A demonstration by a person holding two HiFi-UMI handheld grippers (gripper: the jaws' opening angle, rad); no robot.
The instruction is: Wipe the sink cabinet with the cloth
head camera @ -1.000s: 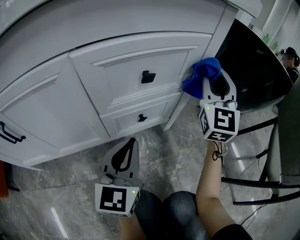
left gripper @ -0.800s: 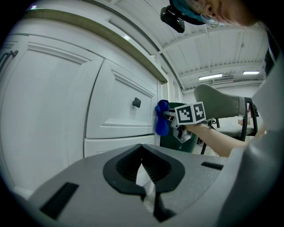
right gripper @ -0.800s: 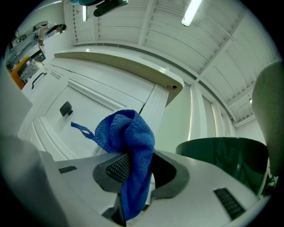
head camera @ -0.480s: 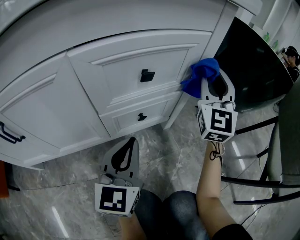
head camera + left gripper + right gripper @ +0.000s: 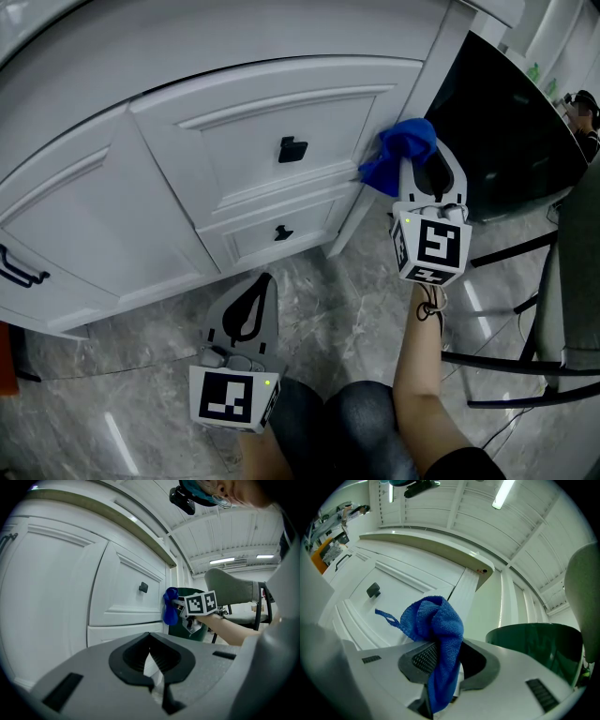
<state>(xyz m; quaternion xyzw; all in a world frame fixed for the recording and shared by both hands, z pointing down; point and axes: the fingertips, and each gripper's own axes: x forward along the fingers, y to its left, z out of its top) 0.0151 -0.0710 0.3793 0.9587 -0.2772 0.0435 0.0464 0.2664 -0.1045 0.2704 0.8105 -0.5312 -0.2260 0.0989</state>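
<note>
Right gripper: closed on the cloth, which is pinched between its two jaws.
Cloth: blue and bunched up. It is held against the right edge of the top drawer, near the corner post of the sink cabinet. In the right gripper view, one end of the cloth is seen hanging down between the jaws.
Left gripper: held low over the floor, near the person's knees and well apart from the cloth. Its jaws are brought together and nothing is held in them.
Top drawer: a small black knob is set in its middle, left of the cloth.
Lower drawer: a smaller black knob is seen on it.
Bin: dark green, placed just right of the cabinet.
Floor: grey, with a marble pattern.
</note>
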